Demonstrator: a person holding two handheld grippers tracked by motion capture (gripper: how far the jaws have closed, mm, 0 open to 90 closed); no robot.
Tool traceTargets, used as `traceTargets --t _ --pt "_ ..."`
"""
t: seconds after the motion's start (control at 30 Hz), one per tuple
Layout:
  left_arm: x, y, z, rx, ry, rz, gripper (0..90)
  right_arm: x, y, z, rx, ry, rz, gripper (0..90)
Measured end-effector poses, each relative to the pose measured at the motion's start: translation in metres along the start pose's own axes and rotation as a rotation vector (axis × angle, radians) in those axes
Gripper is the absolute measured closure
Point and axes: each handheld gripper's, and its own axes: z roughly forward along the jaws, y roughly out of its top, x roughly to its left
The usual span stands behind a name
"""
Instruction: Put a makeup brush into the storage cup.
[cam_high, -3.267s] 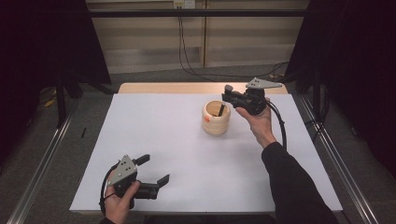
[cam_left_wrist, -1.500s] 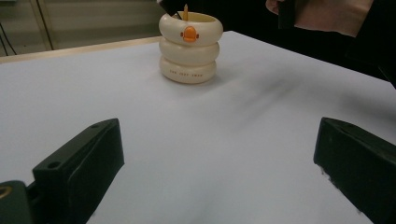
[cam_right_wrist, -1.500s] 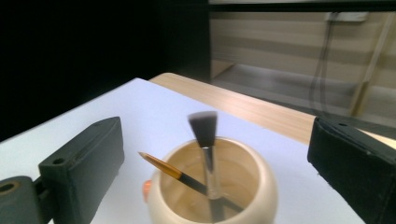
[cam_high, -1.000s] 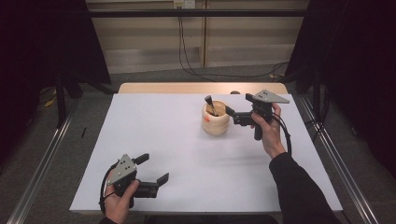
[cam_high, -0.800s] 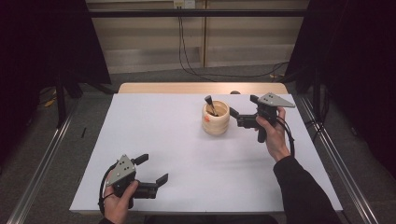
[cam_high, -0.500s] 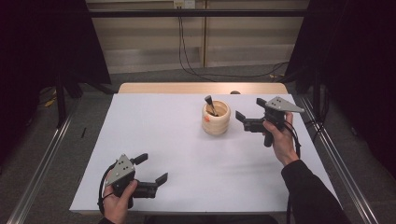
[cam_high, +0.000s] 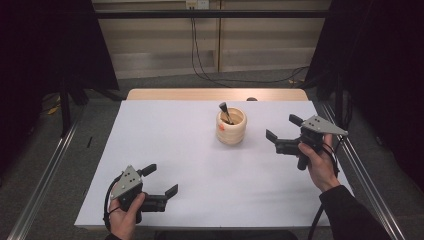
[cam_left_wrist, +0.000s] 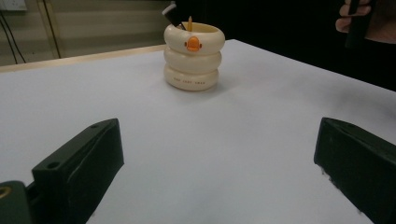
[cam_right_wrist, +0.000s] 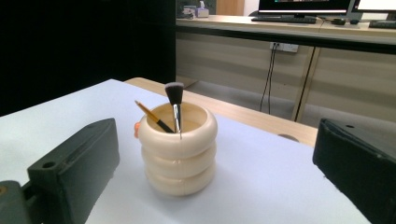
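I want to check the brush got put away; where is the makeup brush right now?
The makeup brush stands bristles up inside the cream ringed holder, beside a pencil, toward the table's far middle in the high view, left of the open right gripper.

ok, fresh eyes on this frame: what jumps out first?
The cream ringed holder stands toward the far middle of the white table, with a makeup brush and a pencil sticking out of it and an orange duck beak on its side. The right gripper hovers just right of it, jaws open; the left gripper sits near the front-left edge, also open.
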Motion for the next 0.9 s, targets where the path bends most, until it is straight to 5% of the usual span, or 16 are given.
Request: traceTargets --t 0.9 --pt "-0.001 0.0 -0.001 -0.007 0.006 -0.001 1.2 0.01 -0.056 -0.082 0.073 -0.051 0.012 0.5"
